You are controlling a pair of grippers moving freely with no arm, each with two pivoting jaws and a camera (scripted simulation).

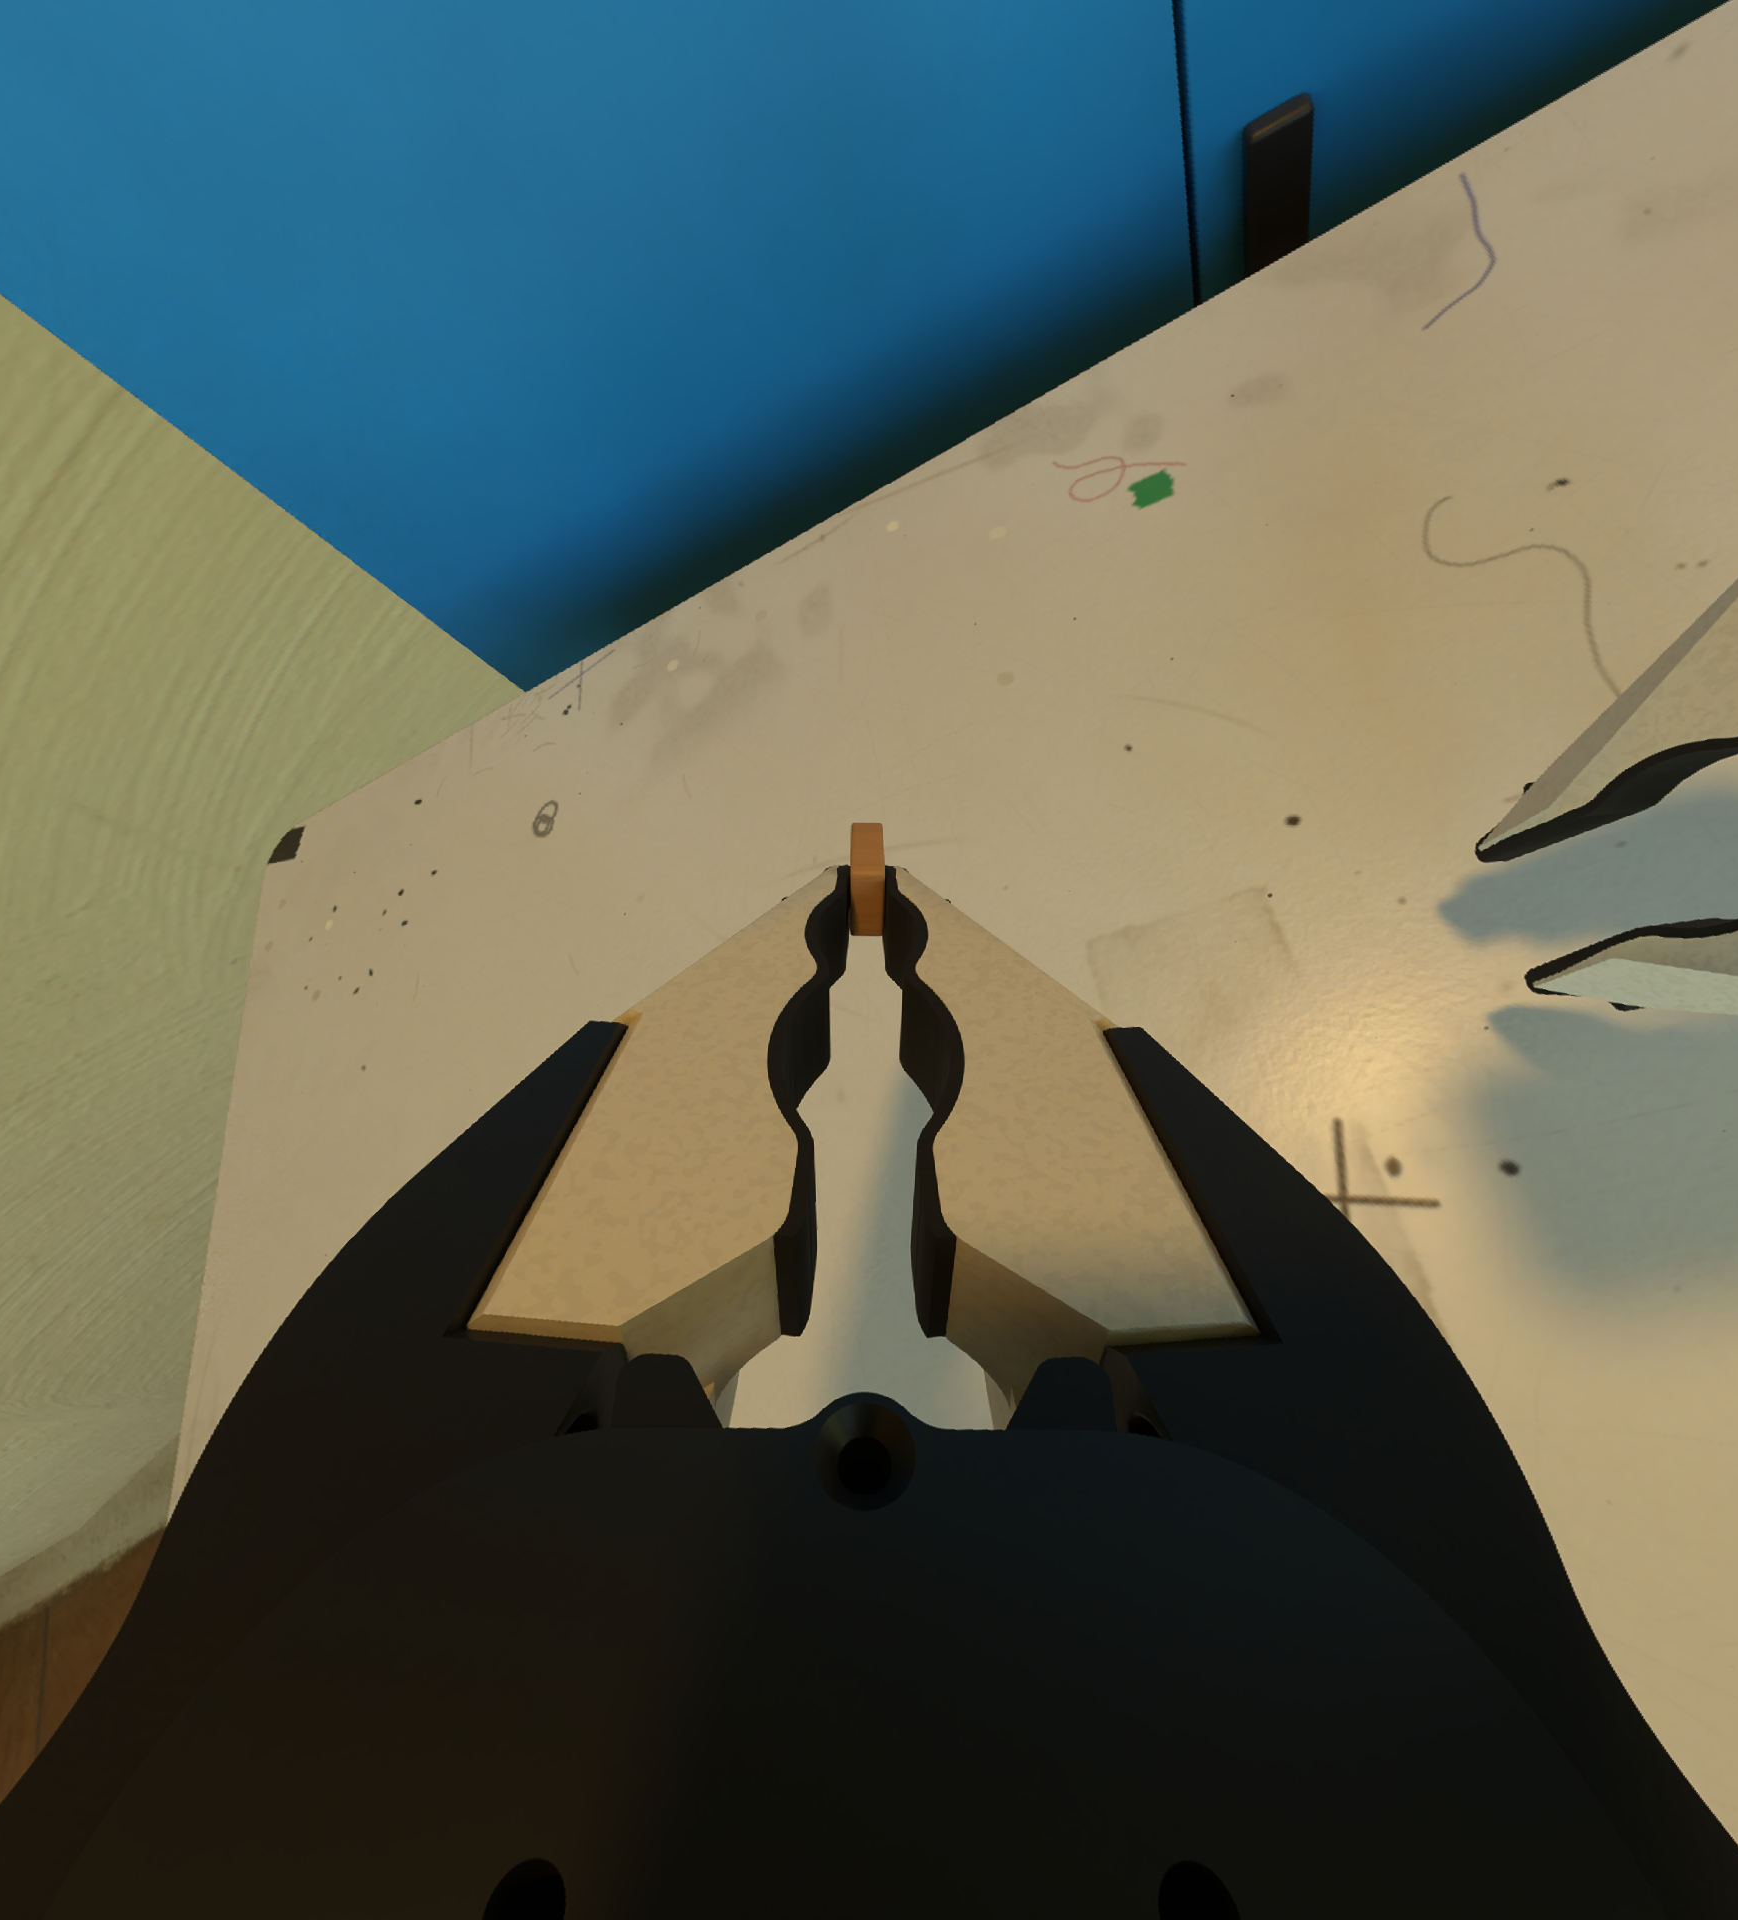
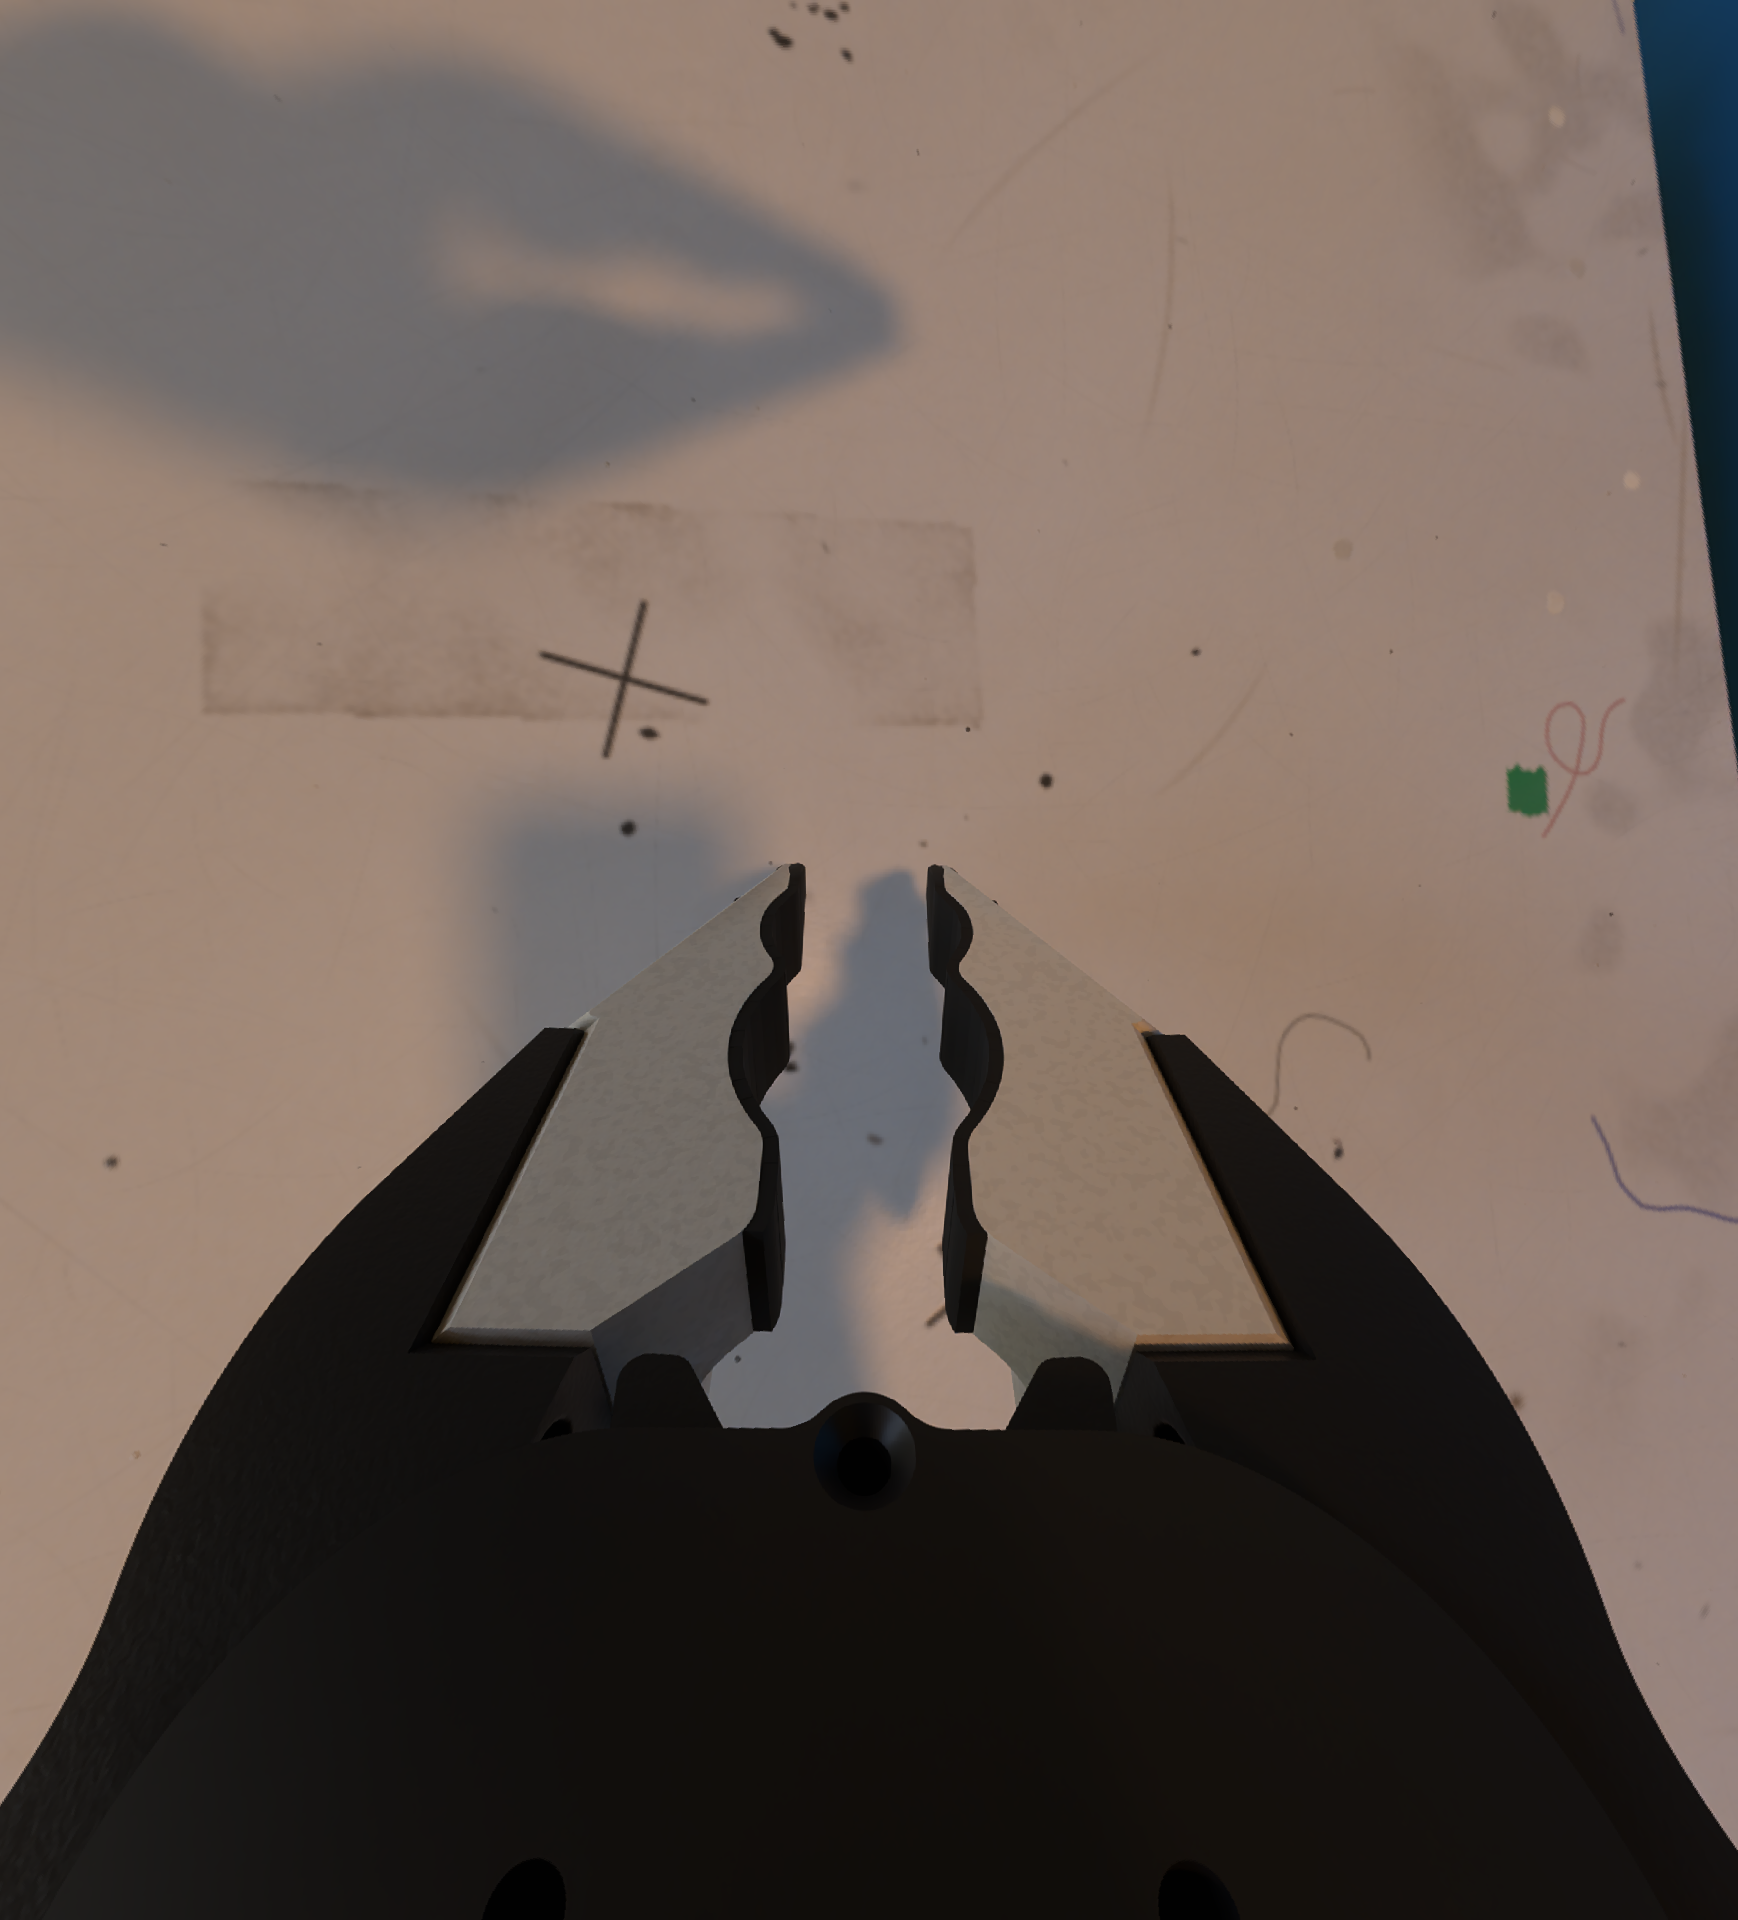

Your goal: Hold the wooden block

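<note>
In the left wrist view my left gripper (image 1: 866, 883) is shut on a small orange-brown wooden block (image 1: 866, 847), pinched upright between the fingertips above the white table (image 1: 1104, 727). The block's top sticks out past the tips. My right gripper shows at the right edge of the left wrist view (image 1: 1509, 914), its two fingers apart, hovering above its shadow. In the right wrist view my right gripper (image 2: 866, 883) is open and empty, with a narrow gap between the fingers, over the table (image 2: 1208, 520). The block is not in the right wrist view.
The table is scuffed, with a drawn black cross (image 2: 624, 677), a faded rectangular patch (image 2: 844, 582) and a small green tape piece (image 1: 1152, 488) that also shows in the right wrist view (image 2: 1526, 790). A blue wall (image 1: 636, 260) stands beyond the table's far edge. A green surface (image 1: 65, 831) lies past the left edge.
</note>
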